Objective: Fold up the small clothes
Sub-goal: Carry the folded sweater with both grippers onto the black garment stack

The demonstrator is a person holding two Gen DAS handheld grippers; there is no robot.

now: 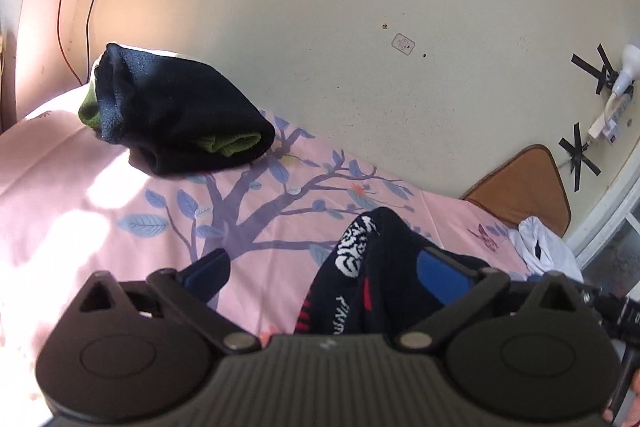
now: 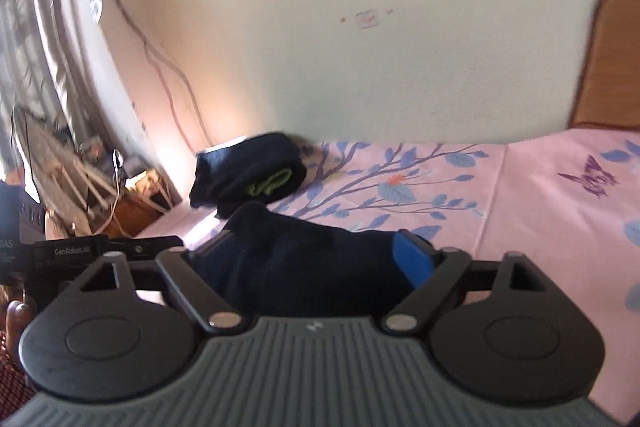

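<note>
Nearest the lens in the left wrist view: left gripper [image 1: 324, 267], jaws spread wide, blue pads well apart. A dark garment with white and red print [image 1: 360, 279] lies on the pink bedsheet [image 1: 100, 187] between the fingers; the right pad sits against or just over the cloth, but nothing is pinched — no grip, as far as the view shows. Right wrist view: right gripper [image 2: 308, 259] likewise wide, the same dark garment [image 2: 304, 259] bunched between its fingers; whether the pads touch it cannot be told, and they do not press it. View slightly blurred. Far left on the bed, close to the wall, a dark bundle with green lining [image 1: 176, 115] rests folded over on itself — reads as a finished piece set aside. At the far right edge in the left view, white cloth [image 1: 544, 243] lies crumpled near a brown headboard [image 1: 524, 183]; possibly another item waiting, not certain. Judgement: one item looks done; the printed garment lies in a compact heap and appears released, though how neatly it is folded cannot be seen from these angles. Remaining, probably: check or tidy this fold, place it with the bundle, then the white cloth.
</note>
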